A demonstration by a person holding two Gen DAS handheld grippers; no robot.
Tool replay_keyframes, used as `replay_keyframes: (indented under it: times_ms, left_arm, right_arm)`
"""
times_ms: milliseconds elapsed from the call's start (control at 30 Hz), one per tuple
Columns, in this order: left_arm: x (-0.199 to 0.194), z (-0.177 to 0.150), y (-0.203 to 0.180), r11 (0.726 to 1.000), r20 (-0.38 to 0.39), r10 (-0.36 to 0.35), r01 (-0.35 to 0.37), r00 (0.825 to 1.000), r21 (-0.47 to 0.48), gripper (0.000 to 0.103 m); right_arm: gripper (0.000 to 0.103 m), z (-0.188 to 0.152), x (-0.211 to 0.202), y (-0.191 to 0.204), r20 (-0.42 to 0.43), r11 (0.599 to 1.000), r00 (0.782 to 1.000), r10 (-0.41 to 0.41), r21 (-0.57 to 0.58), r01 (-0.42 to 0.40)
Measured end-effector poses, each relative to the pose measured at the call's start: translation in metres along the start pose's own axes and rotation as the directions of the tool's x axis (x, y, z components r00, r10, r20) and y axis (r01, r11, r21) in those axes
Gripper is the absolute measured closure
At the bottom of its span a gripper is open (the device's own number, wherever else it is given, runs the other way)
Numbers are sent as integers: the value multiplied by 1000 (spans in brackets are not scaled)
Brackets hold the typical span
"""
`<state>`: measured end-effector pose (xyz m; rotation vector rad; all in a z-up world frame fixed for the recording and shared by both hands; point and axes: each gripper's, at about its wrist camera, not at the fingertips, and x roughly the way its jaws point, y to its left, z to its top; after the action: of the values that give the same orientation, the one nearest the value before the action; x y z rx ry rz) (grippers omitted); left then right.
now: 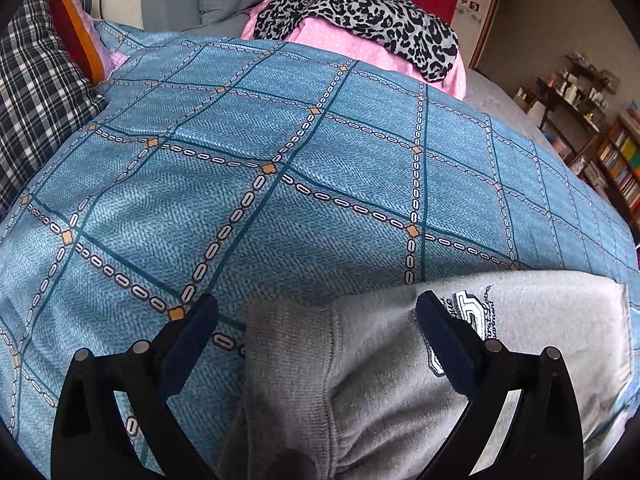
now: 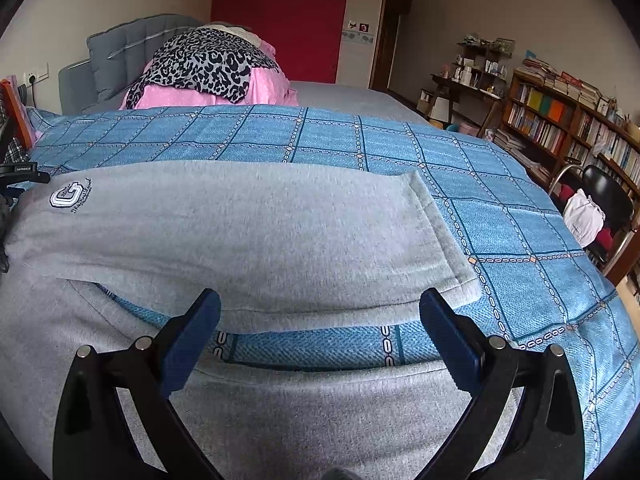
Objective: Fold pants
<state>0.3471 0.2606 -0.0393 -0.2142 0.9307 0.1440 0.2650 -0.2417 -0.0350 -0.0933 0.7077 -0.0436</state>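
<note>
- Sweatpants [image 2: 248,232], grey fleece with a small embroidered logo [image 2: 69,197] near one end, lie spread on the blue chain-patterned bedspread [image 2: 500,208] at the near side of the bed.
- Progress, as judged from the right wrist view: two grey bands run side by side with a strip of bedspread showing between them, which reads as the two legs lying apart and not yet stacked. Whether any lengthwise fold has been made cannot be told; the near band runs out of view at the bottom.
- Remaining work, by that reading: bring one leg over the other, then fold along the length.
- Long axis: it runs left to right across the right wrist view, parallel to the near bed edge. The hemmed cuff [image 2: 440,240] points right, toward the bookshelves [image 2: 560,120]; the logo end points left.
- Left gripper [image 1: 316,320]: jaws spread wide and holding nothing, poised over the ribbed band and seam at the left end of the garment, with the right-hand finger in front of the logo.
- Right gripper [image 2: 320,316]: jaws likewise spread and empty, one to each side of the gap between the two grey bands, above the cloth; contact with the fabric cannot be told.
- Background: a leopard-print cloth [image 2: 208,60] over pink bedding [image 2: 192,96] sits at the far end of the bed, well apart from the sweatpants.
</note>
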Motion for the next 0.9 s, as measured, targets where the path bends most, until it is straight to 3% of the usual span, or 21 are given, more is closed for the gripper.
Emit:
replay_keyframes:
  times_ms: [100,167,333,467,533,900]
  left_arm:
    - [7,-3,0,1000,-18,-24,24,1000,11,11]
    - [13,-6,1,999,-37,-40,40,999,8,23]
    - [16,-9,2,999,-28,-39,39,999,8,31]
    - [12,-14,3,995,-8,-96,96,995,4,57]
    - [9,-16,1,993,8,-116,116,993,10,65]
    - [5,-15,-7,994,46,-107,105,993,32,68]
  right_arm:
    - [2,0,12,-3,-26,1000,1000,10,15,-9]
    - [2,2,18,-6,-39,1000,999,17,24,-16]
    - [2,10,32,-15,-45,999,999,15,36,-14]
    - [2,22,50,-44,-65,994,998,7,106,-1]
    - [2,29,61,-62,-71,990,997,-5,142,15]
    - [2,82,145,-141,-127,974,989,-79,203,104]
